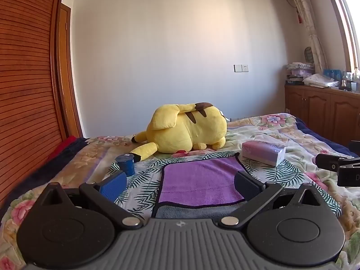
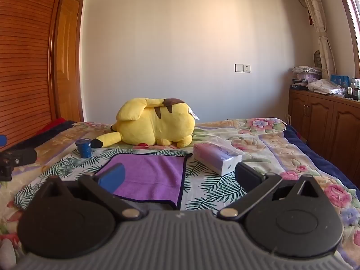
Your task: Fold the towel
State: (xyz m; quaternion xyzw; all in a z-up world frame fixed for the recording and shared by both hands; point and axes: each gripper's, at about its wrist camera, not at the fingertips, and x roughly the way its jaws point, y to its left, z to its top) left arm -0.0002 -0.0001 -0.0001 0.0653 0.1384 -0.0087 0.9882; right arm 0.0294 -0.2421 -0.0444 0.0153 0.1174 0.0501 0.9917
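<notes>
Towel: the purple towel point(image 1: 200, 182) lies on the bed point(image 1: 281, 132), near edge just ahead of both tools; a grey layer shows at that edge under the purple, so it looks already doubled once (a judgement).
Left gripper point(image 1: 180, 185): fingers spread wide, holding nothing, hovering over the towel's near half.
Right gripper point(image 2: 178, 177): fingers also spread, empty, over the towel's right edge.
Risk, layers: a pinch at the near edge could catch only the purple top sheet and peel it off the grey one, undoing the fold.
Risk, bedding: the leaf-print sheet point(image 2: 209, 189) under the towel is soft; a deep bite may gather it too (then everything drags).
Risk, skew: uneven lifts by the two tools would lay the hem crooked.
Obstacles: tissue pack point(image 2: 217, 157) just right of the towel, blue cup point(image 1: 126, 163) at its far left, yellow plush toy point(image 1: 186, 130) beyond the far edge; a far-swept fold could nudge them.
</notes>
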